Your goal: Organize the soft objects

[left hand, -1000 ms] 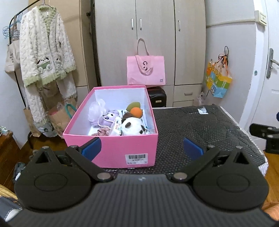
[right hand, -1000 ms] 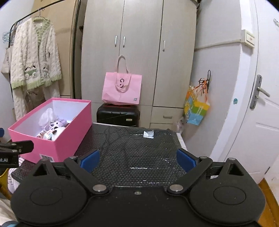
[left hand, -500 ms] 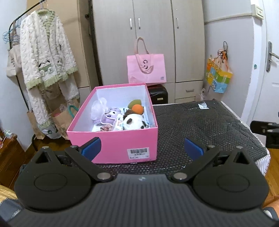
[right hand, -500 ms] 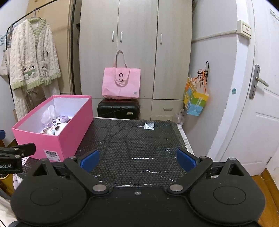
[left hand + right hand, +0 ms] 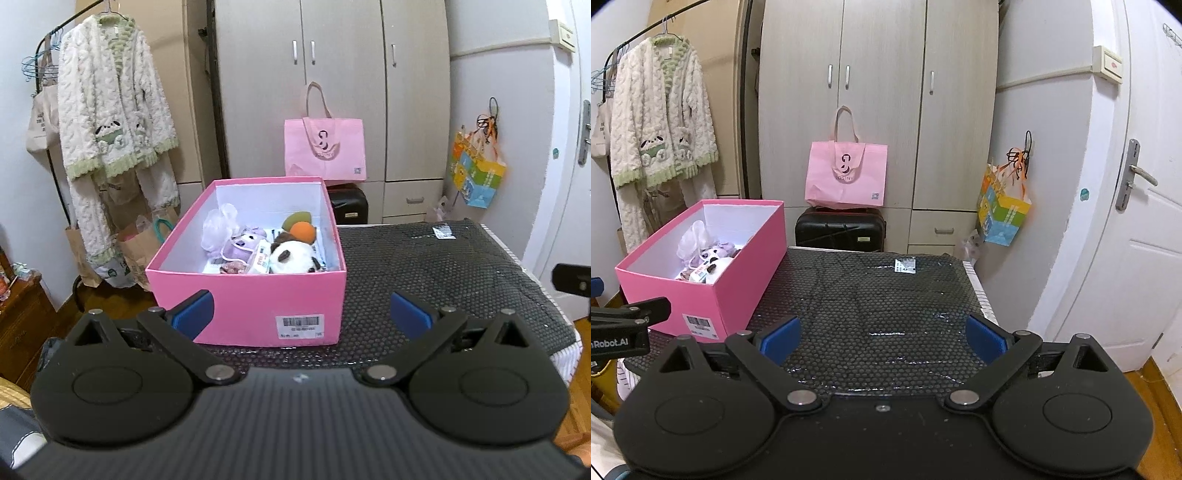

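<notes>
A pink box (image 5: 236, 302) (image 5: 716, 291) stands on the left part of a black bubble-wrap table cover (image 5: 436, 273) (image 5: 886, 295). Inside lie a panda plush (image 5: 293, 256), a purple plush (image 5: 243, 245), an orange and green soft toy (image 5: 301, 229), a white puff (image 5: 219, 225) and small packets. My left gripper (image 5: 301, 317) is open and empty, held back from the box's near wall. My right gripper (image 5: 882, 338) is open and empty above the bare cover, to the right of the box. The left gripper's body (image 5: 628, 328) shows at the right wrist view's left edge.
A small white label (image 5: 905, 265) lies at the cover's far side. Behind the table stand a black suitcase (image 5: 840, 230) with a pink tote bag (image 5: 846, 173) on it, and wardrobes (image 5: 879, 103). A fleece robe (image 5: 114, 122) hangs at left; a door (image 5: 1137, 221) is at right.
Both grippers have drawn back and risen a little, so the box looks smaller and more of the room shows. Both stayed open; the box's contents have not moved.
</notes>
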{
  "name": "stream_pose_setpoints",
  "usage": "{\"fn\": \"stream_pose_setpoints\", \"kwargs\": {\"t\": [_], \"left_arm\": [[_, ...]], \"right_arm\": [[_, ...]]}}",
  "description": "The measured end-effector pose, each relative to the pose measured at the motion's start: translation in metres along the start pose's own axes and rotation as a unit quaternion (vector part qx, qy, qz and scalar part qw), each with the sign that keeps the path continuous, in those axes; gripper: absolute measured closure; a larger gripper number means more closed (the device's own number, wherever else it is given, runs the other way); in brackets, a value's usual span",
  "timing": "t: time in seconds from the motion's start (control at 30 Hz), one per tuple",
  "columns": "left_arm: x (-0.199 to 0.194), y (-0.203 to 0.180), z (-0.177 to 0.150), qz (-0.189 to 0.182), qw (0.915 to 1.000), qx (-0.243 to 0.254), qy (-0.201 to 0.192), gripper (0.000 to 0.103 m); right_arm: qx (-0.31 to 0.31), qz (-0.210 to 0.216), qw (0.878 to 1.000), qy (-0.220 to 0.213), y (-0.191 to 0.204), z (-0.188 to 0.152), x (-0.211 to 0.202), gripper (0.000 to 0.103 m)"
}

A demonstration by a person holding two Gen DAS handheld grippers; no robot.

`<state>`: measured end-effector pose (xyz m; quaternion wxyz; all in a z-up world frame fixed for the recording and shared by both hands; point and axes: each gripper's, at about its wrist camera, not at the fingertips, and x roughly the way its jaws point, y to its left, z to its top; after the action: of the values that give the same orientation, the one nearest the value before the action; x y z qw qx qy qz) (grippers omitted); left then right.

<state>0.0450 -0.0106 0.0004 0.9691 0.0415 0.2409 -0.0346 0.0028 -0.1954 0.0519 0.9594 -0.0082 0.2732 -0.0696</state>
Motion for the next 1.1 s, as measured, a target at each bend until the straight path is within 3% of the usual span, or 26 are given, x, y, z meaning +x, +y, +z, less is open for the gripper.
{"fn": "stream_pose_setpoints", "kwargs": {"t": [0.57,0.93,1.1], "left_arm": [[-0.010,0.002,-0.003,0.016,0.9996,0.013,-0.018,0.000],[-0.012,-0.004,-0.005,0.029,0.9990,0.023,-0.026,0.000],[-0.010,-0.001,-0.006,0.019,0.9994,0.015,-0.023,0.000]], "right_arm": [[0.003,0.002,1.000,0.003,0.001,-0.010,0.001,0.005],[0.028,-0.015,0.999,-0.024,-0.004,-0.017,0.002,0.005],[0.028,-0.014,0.999,-0.022,-0.003,-0.018,0.004,0.005]]}}
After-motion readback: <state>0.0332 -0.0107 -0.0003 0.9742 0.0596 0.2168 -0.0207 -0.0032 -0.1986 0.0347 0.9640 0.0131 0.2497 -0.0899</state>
